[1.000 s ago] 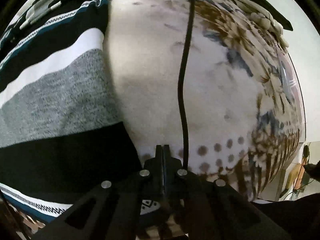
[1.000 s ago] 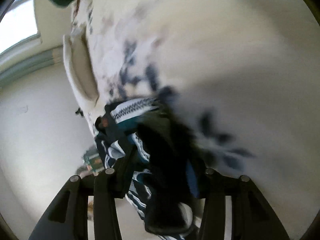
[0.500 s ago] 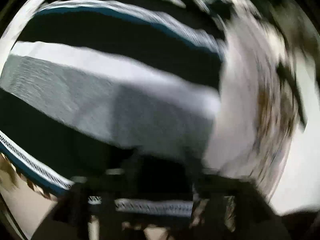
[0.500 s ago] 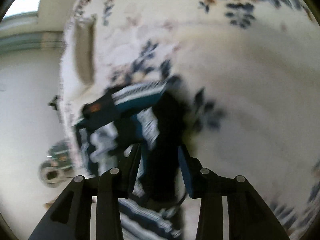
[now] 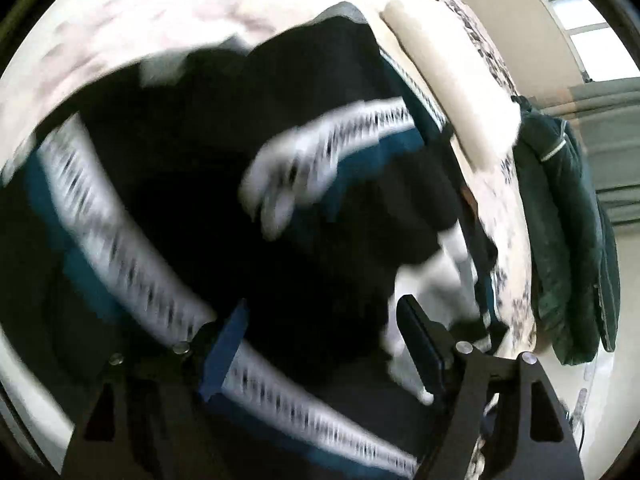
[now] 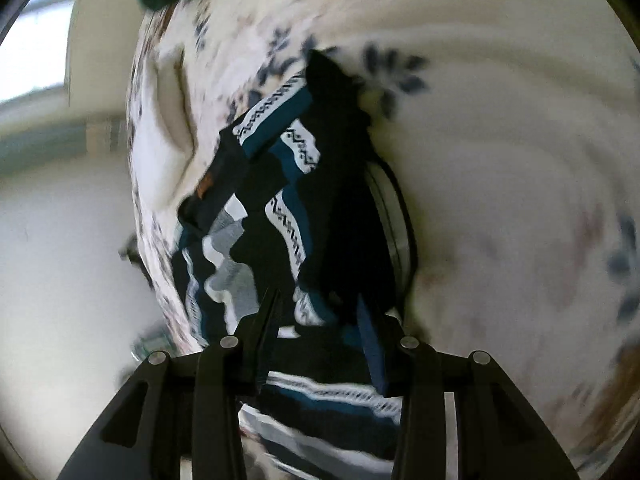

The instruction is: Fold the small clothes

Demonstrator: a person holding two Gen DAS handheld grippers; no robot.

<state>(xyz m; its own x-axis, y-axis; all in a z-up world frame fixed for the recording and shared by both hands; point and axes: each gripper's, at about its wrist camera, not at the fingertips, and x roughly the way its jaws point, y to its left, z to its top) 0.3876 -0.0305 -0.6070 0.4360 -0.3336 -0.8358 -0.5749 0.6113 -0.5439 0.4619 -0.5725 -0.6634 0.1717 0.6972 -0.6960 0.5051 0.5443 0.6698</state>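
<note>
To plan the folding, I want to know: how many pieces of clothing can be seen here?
2. A striped sweater lies crumpled on the flowered bedcover in front of both grippers. A dark green garment hangs over the bed's edge. Others may be hidden.

1. The garment (image 6: 316, 208) is mostly black, with teal bands, white stripes carrying a small black zigzag pattern, and grey and white blocks.
2. It bears a small orange-brown label (image 6: 205, 189).
3. The bedspread (image 6: 500, 152) is cream with dark blue flower prints, possibly some brown, though blur smears them.
4. A dark green cloth (image 5: 568, 240) hangs beyond the bedspread's edge.
</note>
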